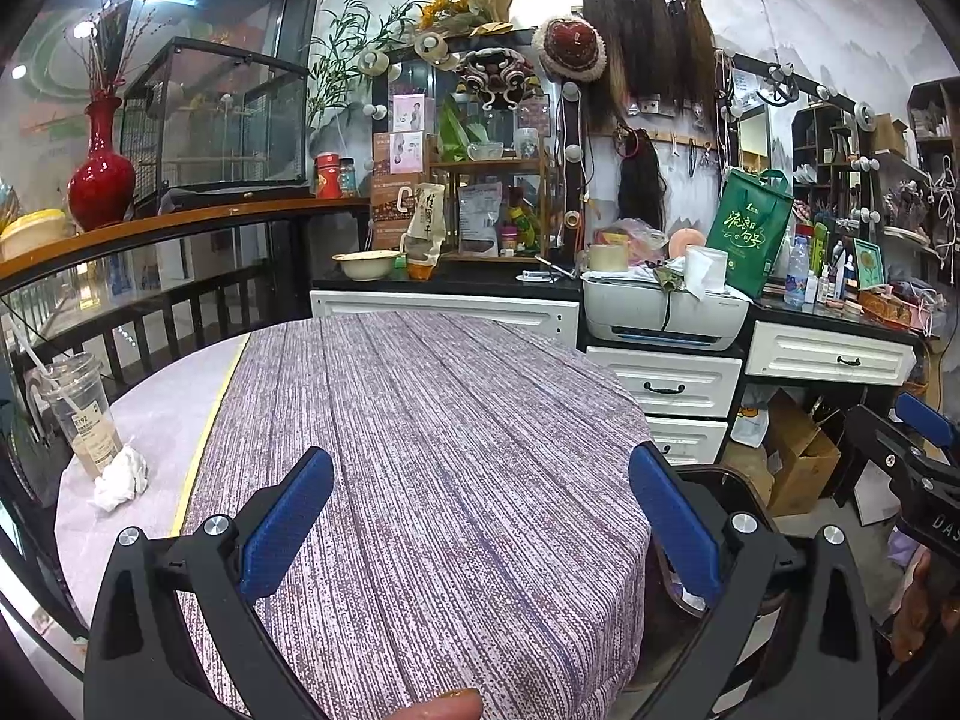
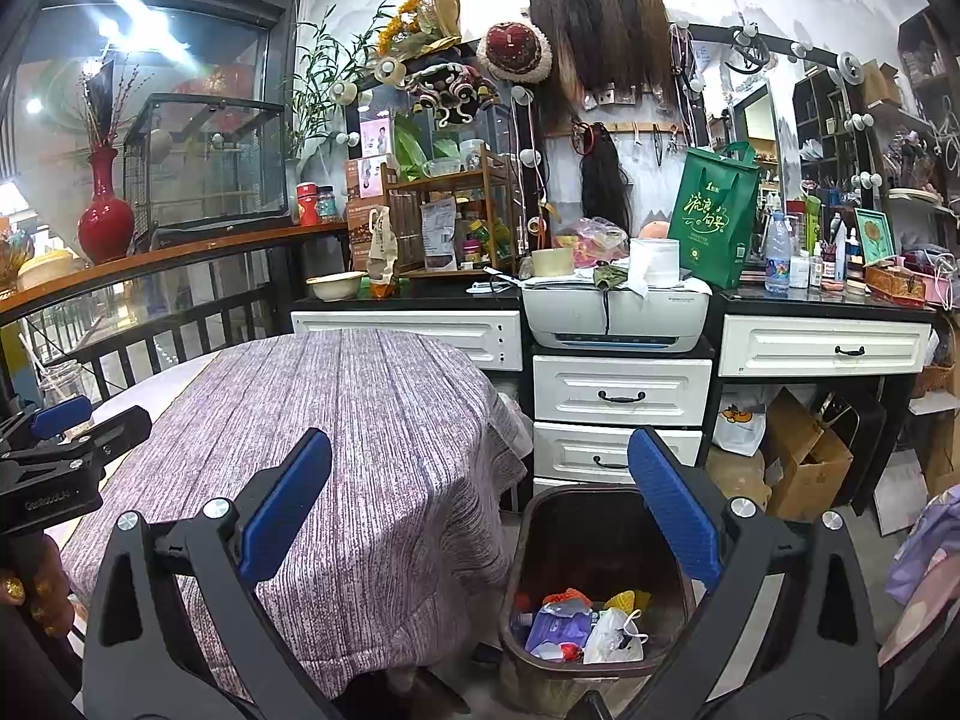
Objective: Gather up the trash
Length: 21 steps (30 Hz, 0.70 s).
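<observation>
Purple striped cloth (image 1: 432, 450) covering the counter, spread between and beyond the left gripper (image 1: 480, 528) jaws, which stand wide apart with nothing in them. Well off to the left of those jaws, near the cloth's far-left margin: a clear plastic cup (image 1: 81, 414) with a straw and a little pale drink at the bottom, upright, and a crumpled white tissue (image 1: 120, 477) touching its base. Right gripper (image 2: 480, 528) likewise spread open and empty, hanging past the counter's right edge. Directly between and below its jaws, on the floor: a dark brown trash bin (image 2: 594, 588), open-topped, partly filled at the bottom with a purple wrapper, a white plastic bag, yellow and orange scraps and something red. Beyond both pairs of jaws, white drawers (image 2: 621, 390) carrying a printer (image 2: 612, 312), with a green bag (image 2: 714, 222) standing just to the printer's right. Cardboard box (image 2: 804, 456) on the floor to the right of the bin.
</observation>
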Each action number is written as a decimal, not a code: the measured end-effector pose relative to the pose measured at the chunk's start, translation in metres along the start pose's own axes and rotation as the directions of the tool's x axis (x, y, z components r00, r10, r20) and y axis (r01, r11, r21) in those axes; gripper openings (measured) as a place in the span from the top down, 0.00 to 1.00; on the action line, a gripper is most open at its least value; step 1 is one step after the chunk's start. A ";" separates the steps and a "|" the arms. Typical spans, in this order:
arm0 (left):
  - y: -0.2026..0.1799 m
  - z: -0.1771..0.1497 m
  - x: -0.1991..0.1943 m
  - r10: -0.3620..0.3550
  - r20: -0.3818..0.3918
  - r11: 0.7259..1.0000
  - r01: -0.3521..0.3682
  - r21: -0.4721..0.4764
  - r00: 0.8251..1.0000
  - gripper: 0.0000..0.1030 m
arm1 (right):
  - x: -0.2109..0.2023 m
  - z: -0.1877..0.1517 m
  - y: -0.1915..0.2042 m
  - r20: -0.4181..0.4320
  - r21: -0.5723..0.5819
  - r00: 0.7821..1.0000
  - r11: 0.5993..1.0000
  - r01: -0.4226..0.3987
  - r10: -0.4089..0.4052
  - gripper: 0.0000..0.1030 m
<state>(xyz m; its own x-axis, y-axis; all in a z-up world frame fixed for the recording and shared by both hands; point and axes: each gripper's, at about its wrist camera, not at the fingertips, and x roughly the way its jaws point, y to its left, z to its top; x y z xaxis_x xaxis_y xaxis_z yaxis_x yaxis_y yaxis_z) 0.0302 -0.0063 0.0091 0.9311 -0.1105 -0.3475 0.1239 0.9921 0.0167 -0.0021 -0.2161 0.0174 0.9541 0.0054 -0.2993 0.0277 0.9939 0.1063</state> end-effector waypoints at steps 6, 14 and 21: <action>0.000 0.001 0.001 -0.005 -0.005 1.000 0.005 -0.003 1.000 0.05 | 0.000 0.000 0.000 0.001 0.000 1.000 1.000 -0.001 0.001 0.06; -0.001 0.000 0.002 -0.010 -0.008 1.000 0.010 0.001 1.000 0.05 | 0.000 -0.001 0.000 -0.002 0.000 1.000 1.000 -0.001 0.001 0.06; 0.000 -0.002 0.005 -0.009 -0.008 1.000 0.009 -0.004 1.000 0.05 | 0.002 -0.001 -0.001 -0.008 0.002 1.000 1.000 -0.003 0.003 0.06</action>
<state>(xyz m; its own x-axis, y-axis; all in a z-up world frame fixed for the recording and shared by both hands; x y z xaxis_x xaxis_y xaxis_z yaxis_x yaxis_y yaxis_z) 0.0345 -0.0067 0.0056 0.9271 -0.1185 -0.3555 0.1305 0.9914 0.0097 -0.0007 -0.2170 0.0156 0.9519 0.0091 -0.3063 0.0255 0.9937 0.1087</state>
